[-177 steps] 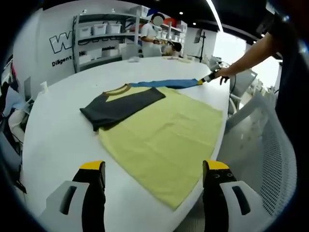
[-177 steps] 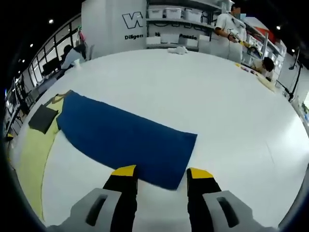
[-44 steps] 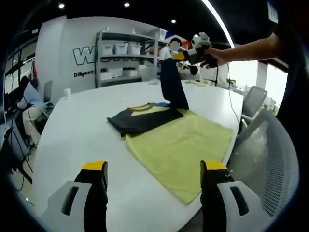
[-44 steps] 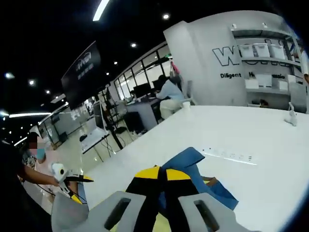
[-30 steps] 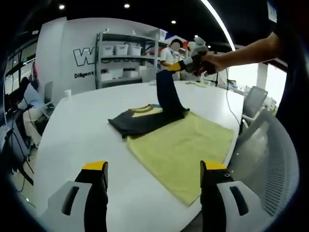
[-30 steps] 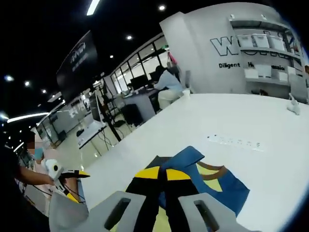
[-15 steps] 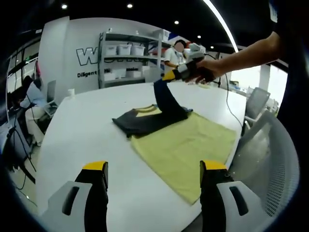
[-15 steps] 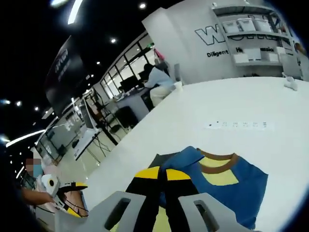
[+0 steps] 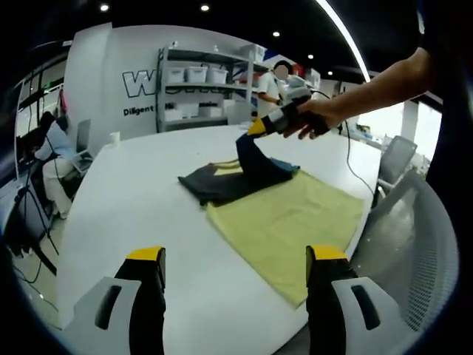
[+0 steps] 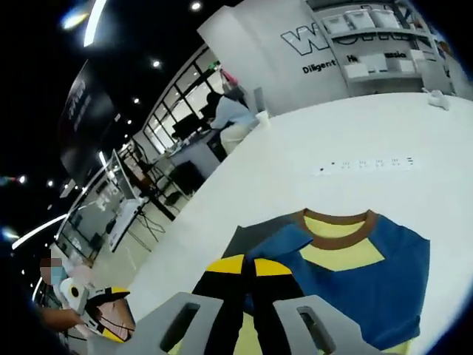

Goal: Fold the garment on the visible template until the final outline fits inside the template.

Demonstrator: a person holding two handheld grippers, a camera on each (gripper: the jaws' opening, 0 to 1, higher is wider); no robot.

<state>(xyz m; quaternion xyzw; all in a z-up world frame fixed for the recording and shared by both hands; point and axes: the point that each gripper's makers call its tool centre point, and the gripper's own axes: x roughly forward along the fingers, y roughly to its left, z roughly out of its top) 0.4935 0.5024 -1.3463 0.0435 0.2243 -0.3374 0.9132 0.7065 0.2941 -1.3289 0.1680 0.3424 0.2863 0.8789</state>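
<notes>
The garment [image 9: 284, 222], a yellow shirt with a dark grey sleeve [image 9: 214, 183], a blue sleeve [image 9: 255, 159] and a brown collar, lies on the white table [image 9: 126, 214], its yellow body spread toward 4 o'clock in the left gripper view and reaching the table's near edge. In the right gripper view the collar [image 10: 336, 220] sits at about 3 o'clock from the jaws, with blue cloth to either side and yellow inside the neckline. The right gripper [image 10: 249, 265] has its yellow-tipped jaws pressed together on a fold of the blue sleeve [image 10: 277, 244], which rises from the shirt to the jaw tips; in the left gripper view that same gripper [image 9: 260, 127] appears at about 1 o'clock, held by a person's hand [image 9: 314, 118], with the blue sleeve draped down from it onto the grey sleeve. The left gripper [image 9: 229, 255] hangs over the near table with its jaws spread wide and nothing between them, well apart from the shirt. Behind the table, at 12 o'clock, stand shelves with white bins [image 9: 196, 89], and a grey mesh chair [image 9: 414, 251] is at 4 o'clock.
</notes>
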